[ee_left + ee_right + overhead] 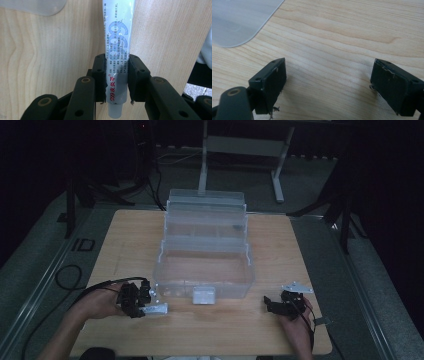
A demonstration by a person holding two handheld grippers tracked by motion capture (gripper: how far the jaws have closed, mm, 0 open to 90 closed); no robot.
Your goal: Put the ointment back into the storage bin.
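Wood-grain tabletop (pixel 280 250) in dark room

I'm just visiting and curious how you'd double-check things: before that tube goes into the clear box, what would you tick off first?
1. Grip: left gripper has its jaws clamped on the tube, near the cap end. Ok.
2. Tube straight between the pads: it runs along the jaws, not skewed. Ok.
3. Clear box open: tiers fanned back, bottom bin uncovered. Ok.
4. Room in the bottom bin: looks bare, though the dim high view hides detail. Cannot tell.
5. Right gripper out of the way: jaws open, nothing between them, over bare table right of the box. Ok.
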